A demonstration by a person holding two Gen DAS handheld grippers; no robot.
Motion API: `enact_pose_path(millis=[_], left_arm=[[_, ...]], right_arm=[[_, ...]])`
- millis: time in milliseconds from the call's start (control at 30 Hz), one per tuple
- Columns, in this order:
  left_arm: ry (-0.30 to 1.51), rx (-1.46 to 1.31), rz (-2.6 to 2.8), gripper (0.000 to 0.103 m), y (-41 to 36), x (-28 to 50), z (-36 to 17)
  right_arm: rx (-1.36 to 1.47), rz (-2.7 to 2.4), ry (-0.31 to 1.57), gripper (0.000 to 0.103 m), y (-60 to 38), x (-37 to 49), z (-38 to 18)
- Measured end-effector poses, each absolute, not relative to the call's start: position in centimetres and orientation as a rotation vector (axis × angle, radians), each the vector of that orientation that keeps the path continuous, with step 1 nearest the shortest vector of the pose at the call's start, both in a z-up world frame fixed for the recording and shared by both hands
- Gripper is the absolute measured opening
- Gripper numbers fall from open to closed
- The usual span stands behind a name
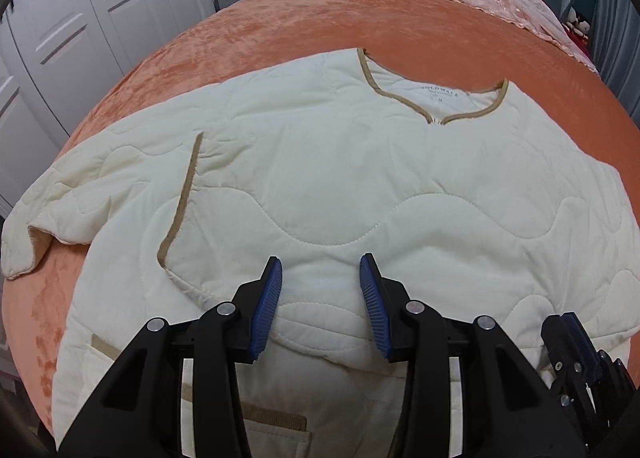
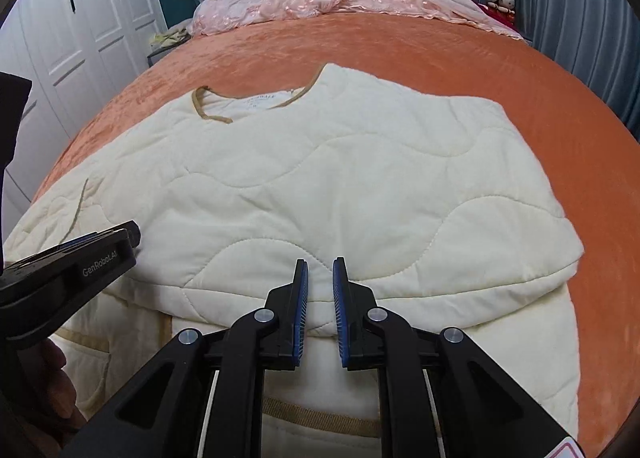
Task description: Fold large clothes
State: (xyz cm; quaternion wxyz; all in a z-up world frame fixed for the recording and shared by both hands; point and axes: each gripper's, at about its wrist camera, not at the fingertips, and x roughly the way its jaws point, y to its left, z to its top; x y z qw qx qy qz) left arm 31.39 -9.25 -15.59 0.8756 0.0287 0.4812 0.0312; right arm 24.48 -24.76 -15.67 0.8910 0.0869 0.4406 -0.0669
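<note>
Left wrist view shows the cream quilted jacket [image 1: 340, 177] spread on the orange bedspread [image 1: 280, 29], just beyond the left gripper [image 1: 320, 278], whose jaws stand parted and empty, while the right gripper [image 2: 320, 278], jaws narrowly apart, grasps nothing above the jacket's folded hem.

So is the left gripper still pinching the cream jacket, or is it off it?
Apart. In the left wrist view the left gripper has its blue pads spread, with nothing pinched between them; the cream jacket lies flat on the bed beneath.

Black hand-held gripper [image 1: 320, 270] with ribbed blue pads [image 1: 266, 310].
</note>
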Motion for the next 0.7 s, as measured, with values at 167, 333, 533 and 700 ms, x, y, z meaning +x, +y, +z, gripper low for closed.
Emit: enact_pose_path(millis=[167,333,533,700], left_arm=[[0.991,0.075,0.07,0.039,-9.4,31.2,-17.0],[0.964,0.097,0.072,0.04,-9.6,30.9,-17.5],[0.924,0.117,0.082,0.04,-9.9,30.3,-17.9],[0.901,0.116,0.083,0.041,-9.9,30.0,-18.0]], right_arm=[[0.195,-0.136,0.925,0.01,-25.0,24.6,-16.6],[0.195,-0.14,0.923,0.01,-25.0,24.6,-17.1],[0.178,-0.149,0.916,0.009,-24.6,24.7,-17.4],[0.168,-0.154,0.904,0.009,-24.4,24.5,-17.6]])
